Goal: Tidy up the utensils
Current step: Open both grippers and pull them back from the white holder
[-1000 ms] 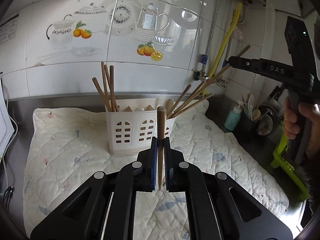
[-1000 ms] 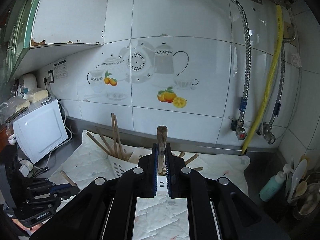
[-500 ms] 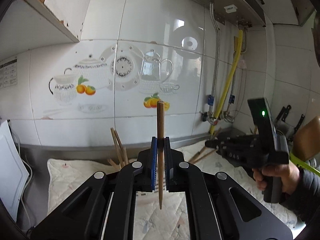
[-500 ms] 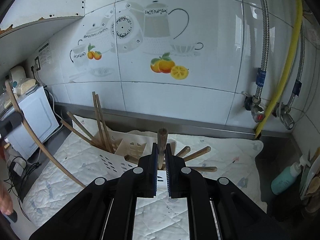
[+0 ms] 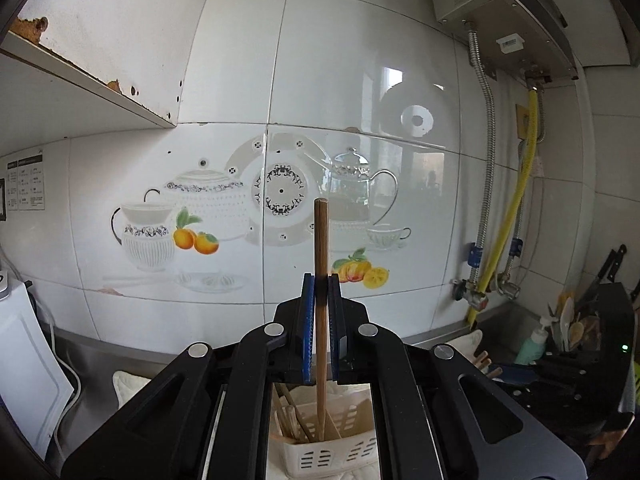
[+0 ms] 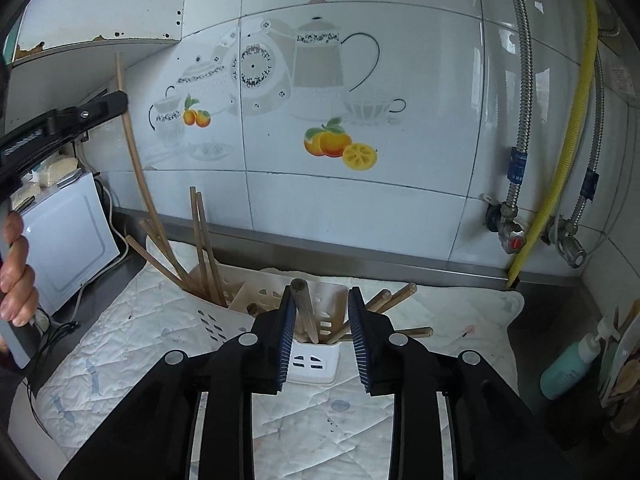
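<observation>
Left wrist view: left gripper [image 5: 320, 280] clamped tight on one wooden chopstick [image 5: 321, 240], held upright, top end rising against the tiled wall [image 5: 224, 80], lower end reaching down into the white slotted utensil holder [image 5: 332, 456] directly beneath. More chopsticks leaning in the holder's left compartment [image 5: 286, 416]. White quilted mat [image 5: 132, 384] under the holder, on the steel counter. Painted teapot-and-fruit tile motif [image 5: 280, 208] at centre. Yellow hose [image 5: 508, 216] and braided metal pipe at right. Teal bottle [image 5: 532, 344] and crock of wooden spoons at far right, partly blocked by dark gear, possibly the other gripper's body.

Right wrist view: right gripper [image 6: 320, 304] with jaws opening, blue pads apart. Thick-ended chopstick [image 6: 303, 304] standing between them, leaning close to the left pad, lower end inside the holder [image 6: 312, 360]; contact with that pad not discernible. Bundle of chopsticks [image 6: 200, 248] upright in the far-left compartment, others fanned out to the right [image 6: 392, 296]. Left gripper at upper left with its chopstick [image 6: 130, 136] angled down toward the holder. Person's fingers [image 6: 16, 280] on the handle at left edge. White appliance [image 6: 68, 236] behind
</observation>
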Demonstrator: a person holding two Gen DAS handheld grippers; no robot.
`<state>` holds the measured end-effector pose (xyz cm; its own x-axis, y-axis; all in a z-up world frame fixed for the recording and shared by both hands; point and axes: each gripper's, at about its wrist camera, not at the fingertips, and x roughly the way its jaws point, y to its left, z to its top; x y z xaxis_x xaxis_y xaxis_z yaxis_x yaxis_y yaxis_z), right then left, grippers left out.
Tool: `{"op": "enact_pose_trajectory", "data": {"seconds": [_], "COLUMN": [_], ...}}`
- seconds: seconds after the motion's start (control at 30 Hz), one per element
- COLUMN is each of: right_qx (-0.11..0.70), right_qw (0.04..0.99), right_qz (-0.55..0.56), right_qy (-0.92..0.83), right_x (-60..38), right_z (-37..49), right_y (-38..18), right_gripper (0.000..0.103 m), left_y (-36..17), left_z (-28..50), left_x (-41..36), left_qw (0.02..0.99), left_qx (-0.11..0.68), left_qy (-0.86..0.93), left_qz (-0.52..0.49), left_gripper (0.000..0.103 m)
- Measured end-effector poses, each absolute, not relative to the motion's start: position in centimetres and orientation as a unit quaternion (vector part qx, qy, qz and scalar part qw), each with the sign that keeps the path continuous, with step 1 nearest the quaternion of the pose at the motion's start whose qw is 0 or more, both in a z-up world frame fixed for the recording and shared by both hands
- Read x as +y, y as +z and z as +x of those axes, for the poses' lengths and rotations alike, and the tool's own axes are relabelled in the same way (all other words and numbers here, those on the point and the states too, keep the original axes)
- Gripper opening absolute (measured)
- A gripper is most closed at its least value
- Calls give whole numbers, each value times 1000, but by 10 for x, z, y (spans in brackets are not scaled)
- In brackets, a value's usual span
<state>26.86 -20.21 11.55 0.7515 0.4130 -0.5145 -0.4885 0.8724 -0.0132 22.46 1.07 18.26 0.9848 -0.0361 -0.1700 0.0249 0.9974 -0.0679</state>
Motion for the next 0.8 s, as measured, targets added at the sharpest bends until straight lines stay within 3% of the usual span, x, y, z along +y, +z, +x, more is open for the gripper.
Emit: {"op": "enact_pose_trajectory", "data": {"seconds": [0.13, 0.23, 0.63, 0.8], "right_qx": [237, 226, 209, 206], "right_qw": [937, 940, 939, 939], "right_qz": [-88, -86, -70, -78], "right_qy": [239, 243, 265, 265], "right_x": [-207, -212, -221, -218], "right_z": [255, 244, 204, 187], "right_y": [118, 119, 114, 105], "right_gripper": [28, 35, 40, 45], "left_y": [173, 161, 129, 132], "left_z": [241, 252, 274, 263], "left_x": [11, 12, 13, 12], "left_qw": [995, 993, 985, 986], "left_qx": [89, 105, 158, 156], "left_qy": [-11, -11, -17, -21], "left_qz": [-39, -51, -62, -62], "left_gripper": [5, 5, 5, 12]}}
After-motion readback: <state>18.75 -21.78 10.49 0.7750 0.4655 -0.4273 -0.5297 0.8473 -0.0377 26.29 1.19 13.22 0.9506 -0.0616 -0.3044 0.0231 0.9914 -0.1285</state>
